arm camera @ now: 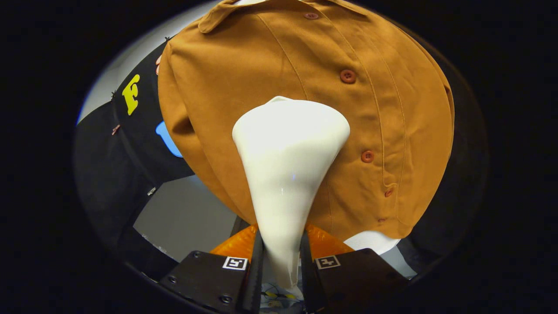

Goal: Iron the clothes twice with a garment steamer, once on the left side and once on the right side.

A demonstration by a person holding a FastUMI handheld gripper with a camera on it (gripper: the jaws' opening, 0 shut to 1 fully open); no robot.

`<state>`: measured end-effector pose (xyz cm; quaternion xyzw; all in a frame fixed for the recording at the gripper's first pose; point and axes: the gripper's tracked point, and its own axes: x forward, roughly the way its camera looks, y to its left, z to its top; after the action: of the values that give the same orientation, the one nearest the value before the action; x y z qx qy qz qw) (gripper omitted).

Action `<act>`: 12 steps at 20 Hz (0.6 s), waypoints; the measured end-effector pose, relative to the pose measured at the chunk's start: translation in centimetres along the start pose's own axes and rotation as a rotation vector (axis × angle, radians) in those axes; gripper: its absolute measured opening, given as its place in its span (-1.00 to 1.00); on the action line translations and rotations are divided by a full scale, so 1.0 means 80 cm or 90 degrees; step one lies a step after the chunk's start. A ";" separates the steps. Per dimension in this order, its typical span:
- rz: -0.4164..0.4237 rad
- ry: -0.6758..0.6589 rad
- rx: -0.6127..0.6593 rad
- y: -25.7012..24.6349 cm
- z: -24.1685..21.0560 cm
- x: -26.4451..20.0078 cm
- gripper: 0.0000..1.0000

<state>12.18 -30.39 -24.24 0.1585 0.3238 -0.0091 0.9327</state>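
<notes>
Black booth cloth hangs behind a brown buttoned shirt (279,65) that spreads just beyond the gripper (281,257), whose fingers are closed narrowly on the slim neck of a white garment steamer (287,148), its wide head rising ahead of them against the shirt's front beside the button placket.

Steamer (287,174) between the fingers (255,261), its head against the shirt (244,78).

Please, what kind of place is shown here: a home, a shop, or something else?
Probably a staged recording booth, not a home. A brown shirt hangs before a black cloth wall, and the gripper is shut on a white garment steamer pointed at the shirt.
</notes>
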 end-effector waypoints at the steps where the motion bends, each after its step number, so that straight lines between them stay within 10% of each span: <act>1: -0.002 0.012 0.003 -0.004 -0.009 0.004 -0.17; 12: -0.018 0.109 0.047 -0.006 -0.075 0.012 -0.16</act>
<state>9.29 -28.99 -29.40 0.1885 0.4037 -0.0207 0.8950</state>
